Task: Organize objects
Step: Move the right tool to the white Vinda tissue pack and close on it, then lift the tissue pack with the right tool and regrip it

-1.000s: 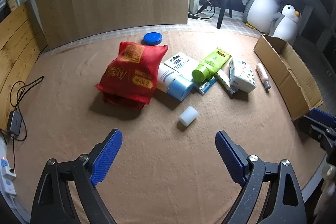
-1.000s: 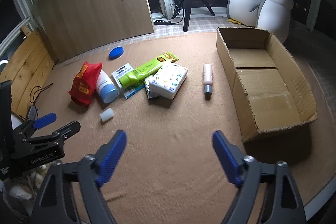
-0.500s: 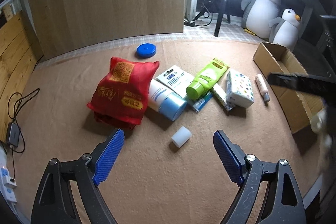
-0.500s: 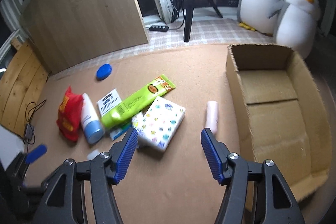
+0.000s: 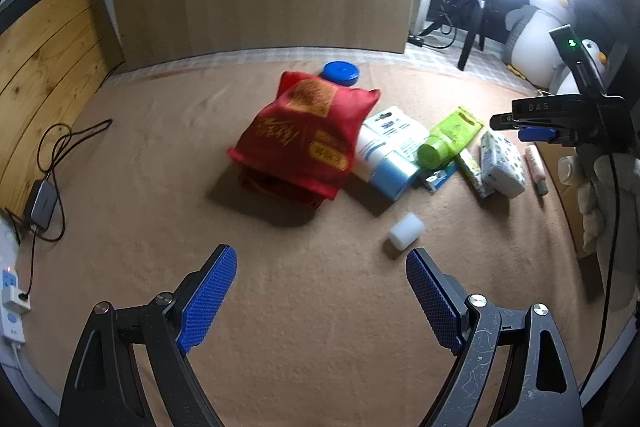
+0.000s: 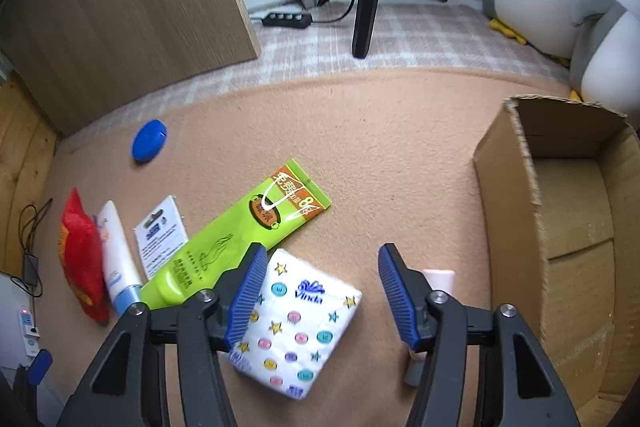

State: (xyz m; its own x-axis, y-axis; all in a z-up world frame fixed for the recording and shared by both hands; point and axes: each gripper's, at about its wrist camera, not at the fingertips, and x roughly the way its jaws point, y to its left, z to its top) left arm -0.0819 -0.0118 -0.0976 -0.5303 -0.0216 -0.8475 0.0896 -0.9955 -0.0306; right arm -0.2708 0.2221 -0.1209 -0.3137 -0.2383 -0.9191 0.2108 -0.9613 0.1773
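Status: sorting not yet begun, as far as the views show. The cardboard box (image 6: 560, 211), taken here as the intended container and used as the landmark below, shows only bare cardboard in the part of its interior that is visible; its near end runs out of frame.

All items lie outside the box on the tan mat (image 6: 380, 131):
- Pink tube (image 6: 438, 277): just beside the box's left wall, partly hidden behind the right gripper's finger.
- Tissue pack (image 6: 298, 323): left of the pink tube, near the box.
- Green tube (image 6: 240, 239): farther left, its cap end beside the tissue pack.
- White-and-blue tube (image 6: 116, 263) and red bag (image 6: 78, 255): well apart from the box, at the far left of the cluster.
- Blue lid (image 6: 149, 141): alone, farthest from the box, toward the wooden panel.
- Small white cylinder (image 5: 406, 230): loose on the mat, near the left gripper.

Right gripper (image 6: 320, 289): fingers spread, holding nothing, poised above the tissue pack and pink tube.
Left gripper (image 5: 320, 291): fingers spread wide, empty, above bare mat.

Judgement: every item remains to be moved; the tissue pack or pink tube looks the likeliest first pick.
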